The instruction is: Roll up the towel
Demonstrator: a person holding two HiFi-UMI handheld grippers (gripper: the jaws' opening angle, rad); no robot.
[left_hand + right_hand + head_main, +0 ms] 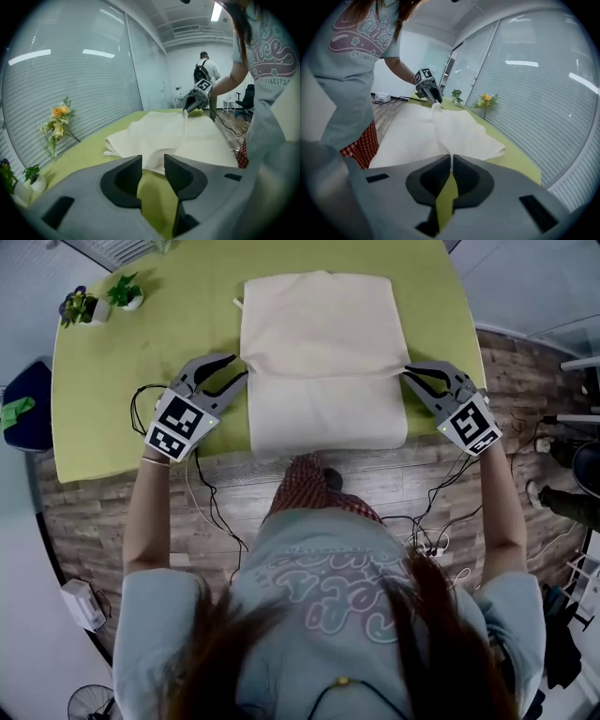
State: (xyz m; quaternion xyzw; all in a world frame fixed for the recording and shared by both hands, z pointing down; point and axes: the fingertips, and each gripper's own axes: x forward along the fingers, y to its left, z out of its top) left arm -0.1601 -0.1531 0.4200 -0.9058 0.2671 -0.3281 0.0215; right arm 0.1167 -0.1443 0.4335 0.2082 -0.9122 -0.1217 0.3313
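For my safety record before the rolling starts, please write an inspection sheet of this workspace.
Surface: green table, no damage seen.
Job's things: cream towel, partly folded, not yet rolled.
Clutter: two potted plants at the far left corner; a flower bunch.
Grippers: left claw open beside the towel's left edge; right claw shut on its right edge.
Cables: black cables trail over the floor.
Surroundings: wooden floor, window blinds, another person far behind.
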